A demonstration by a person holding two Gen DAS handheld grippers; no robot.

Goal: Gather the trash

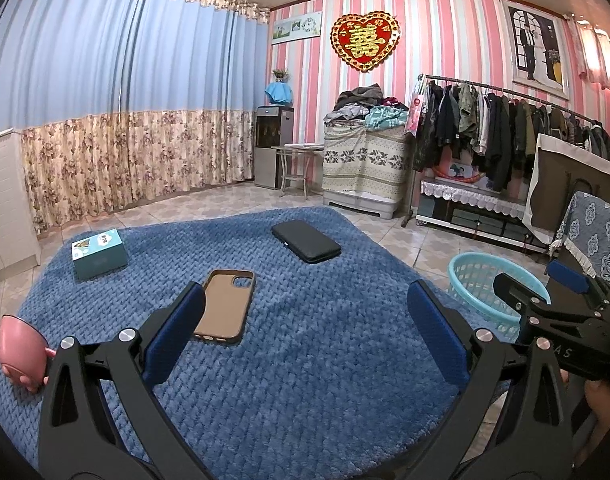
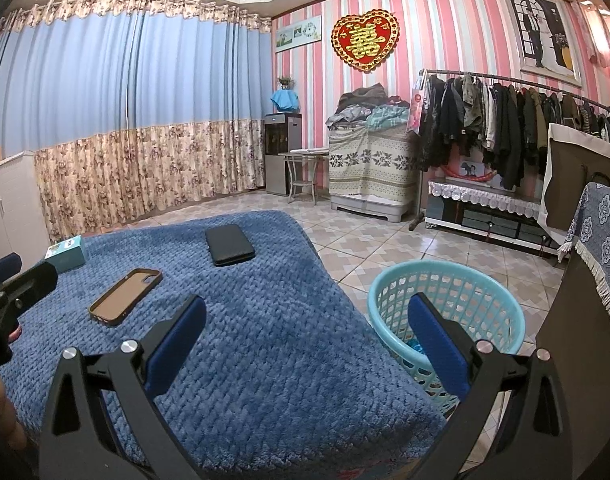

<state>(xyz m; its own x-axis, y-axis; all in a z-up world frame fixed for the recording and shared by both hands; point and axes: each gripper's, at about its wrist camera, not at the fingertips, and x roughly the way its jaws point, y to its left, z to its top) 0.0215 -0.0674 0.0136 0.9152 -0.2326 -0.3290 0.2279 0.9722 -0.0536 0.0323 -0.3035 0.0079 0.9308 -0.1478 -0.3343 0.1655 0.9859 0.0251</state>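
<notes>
A blue rug [image 1: 285, 320] lies on the tiled floor, also in the right wrist view [image 2: 245, 320]. On it lie a teal box [image 1: 99, 254], a brown phone case [image 1: 225, 306] and a black flat case [image 1: 306, 241]; all three show in the right wrist view: box [image 2: 66, 254], phone case [image 2: 125, 297], black case [image 2: 229, 245]. A pink object [image 1: 19, 354] sits at the rug's left edge. A light-blue basket [image 2: 445, 312] stands right of the rug, with something blue inside. My left gripper [image 1: 305, 324] is open and empty above the rug. My right gripper [image 2: 307, 328] is open and empty between rug and basket.
A clothes rack [image 1: 505, 128] and a low cabinet [image 1: 473, 208] stand at the right wall. A covered chest [image 1: 365, 168], a small table [image 1: 299, 168] and a water dispenser [image 1: 273, 144] stand at the back. A cloth-covered chair [image 2: 601, 248] is close on the right.
</notes>
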